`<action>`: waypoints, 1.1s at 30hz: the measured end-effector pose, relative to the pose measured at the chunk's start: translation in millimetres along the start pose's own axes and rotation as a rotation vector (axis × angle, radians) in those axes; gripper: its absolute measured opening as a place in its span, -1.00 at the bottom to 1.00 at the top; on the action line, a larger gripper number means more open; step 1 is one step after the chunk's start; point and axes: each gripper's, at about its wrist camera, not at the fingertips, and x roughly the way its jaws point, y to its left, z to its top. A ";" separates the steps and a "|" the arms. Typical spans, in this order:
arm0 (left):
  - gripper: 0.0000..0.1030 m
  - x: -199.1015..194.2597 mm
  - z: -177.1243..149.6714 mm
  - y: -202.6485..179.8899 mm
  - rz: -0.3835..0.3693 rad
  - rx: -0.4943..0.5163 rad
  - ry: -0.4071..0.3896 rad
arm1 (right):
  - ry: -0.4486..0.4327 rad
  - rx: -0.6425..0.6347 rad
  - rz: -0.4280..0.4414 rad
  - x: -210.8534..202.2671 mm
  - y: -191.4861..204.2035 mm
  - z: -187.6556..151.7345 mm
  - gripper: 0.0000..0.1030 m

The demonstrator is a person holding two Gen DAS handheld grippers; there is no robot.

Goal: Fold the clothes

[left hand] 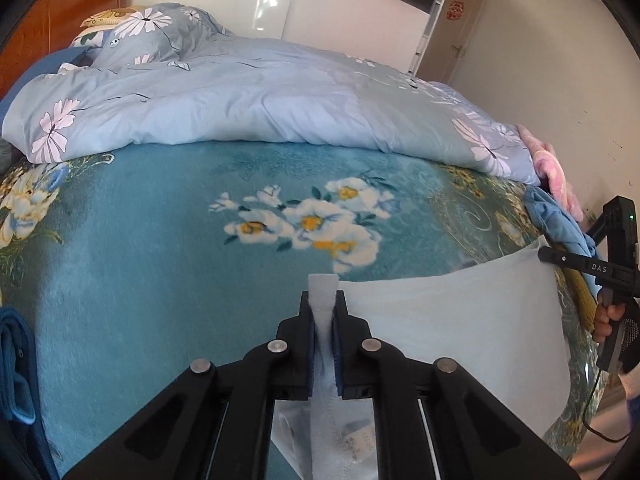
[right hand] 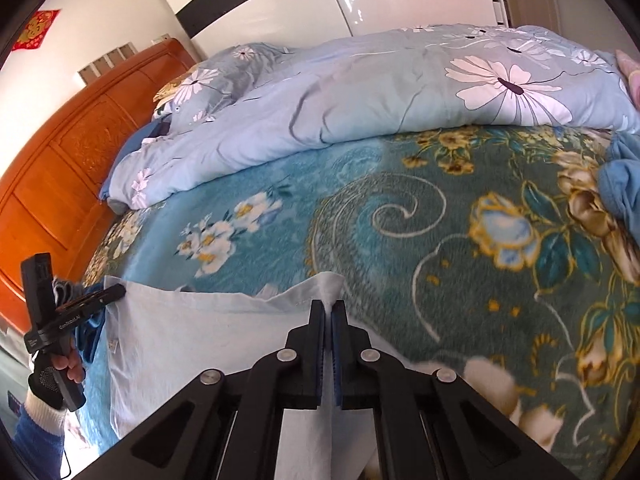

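Observation:
A pale blue-white garment [left hand: 460,320] lies stretched over the near part of the teal floral blanket [left hand: 160,248]. My left gripper [left hand: 323,300] is shut on one top corner of the garment, a tab of cloth sticking out between the pads. My right gripper [right hand: 330,308] is shut on the other top corner of the garment [right hand: 192,340]. Each gripper shows in the other's view: the right one [left hand: 552,256] at the far right, the left one [right hand: 116,292] at the far left. The garment's upper edge runs taut between them.
A bunched light-blue floral duvet [left hand: 260,96] lies across the far half of the bed. A crumpled blue garment [left hand: 560,220] and a pink cloth [left hand: 556,168] sit at the bed's right edge. Folded dark blue cloth [left hand: 16,360] lies at the left. An orange wooden headboard [right hand: 60,160] stands left.

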 end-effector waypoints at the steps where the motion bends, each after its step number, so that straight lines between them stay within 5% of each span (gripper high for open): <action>1: -0.85 4.9 1.7 1.2 0.004 0.003 0.009 | 0.009 -0.005 -0.006 5.1 0.0 2.5 -0.93; 17: -0.80 52.6 -18.6 25.9 0.064 -0.054 0.126 | 0.114 0.038 -0.044 53.4 -19.2 -6.2 -0.85; 19: -0.70 45.6 -16.1 22.3 0.072 -0.042 0.122 | 0.101 0.031 -0.042 47.4 -16.2 -4.6 -0.85; 21: -0.36 35.9 -15.1 18.8 0.083 -0.034 0.113 | 0.091 0.023 -0.046 40.1 -12.5 -3.6 -0.84; 26: 0.12 4.3 -20.4 11.0 0.110 -0.037 0.063 | 0.068 0.009 -0.072 16.0 -5.5 -7.5 -0.27; 33: 0.37 -39.3 -51.3 -3.6 0.123 -0.078 0.005 | 0.034 0.022 -0.073 -24.1 4.1 -30.0 0.16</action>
